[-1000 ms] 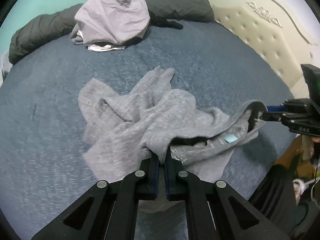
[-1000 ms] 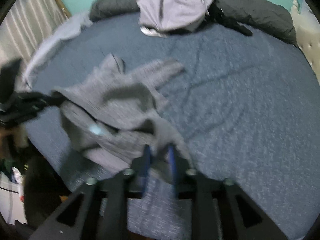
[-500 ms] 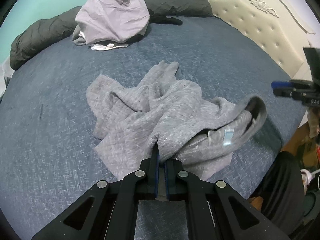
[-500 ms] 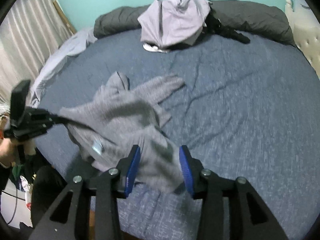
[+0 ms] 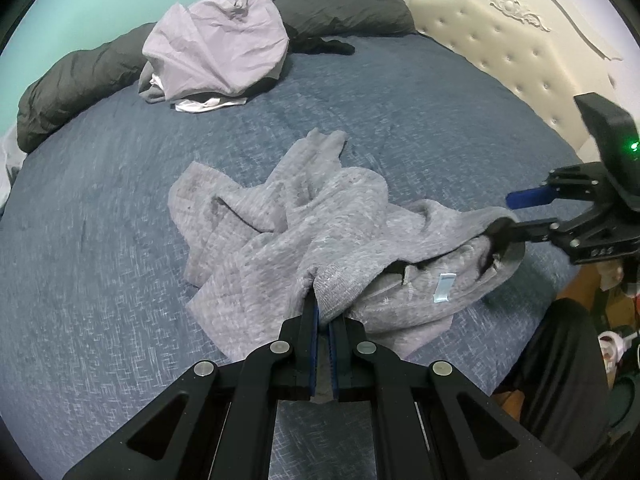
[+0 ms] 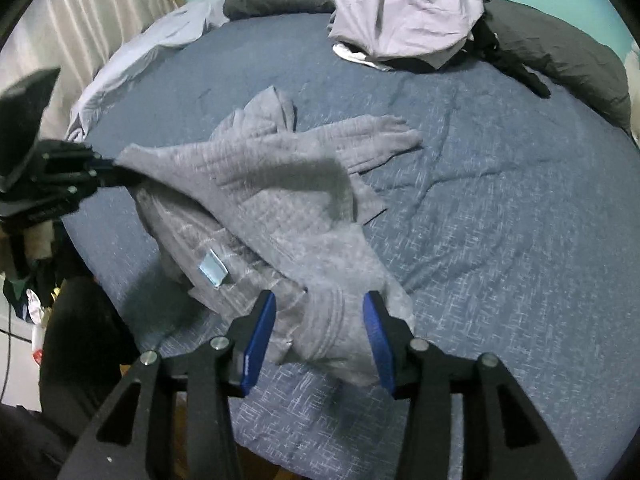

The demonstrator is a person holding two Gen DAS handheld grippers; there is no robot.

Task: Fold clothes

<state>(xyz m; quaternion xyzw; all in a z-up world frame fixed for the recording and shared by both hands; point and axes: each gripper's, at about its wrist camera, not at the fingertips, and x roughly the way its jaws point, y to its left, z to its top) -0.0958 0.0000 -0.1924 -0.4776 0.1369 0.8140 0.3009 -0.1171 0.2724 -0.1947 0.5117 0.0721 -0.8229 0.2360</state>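
Grey knitted sweater, soft, limp and crumpled on the blue bedspread, is pinched at its hem by the left gripper, while the right gripper stands spread over another hem edge, a fair hold.

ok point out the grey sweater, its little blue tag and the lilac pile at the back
grey sweater (image 5: 320, 224), left wrist view, on its crumpled middle
blue tag (image 6: 213, 269), right wrist view, centre of the tag
lilac pile (image 5: 220, 56), left wrist view, on the top garment

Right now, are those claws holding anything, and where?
The left gripper pinches the grey sweater at a bunched edge fold; the right gripper is open, holding nothing.
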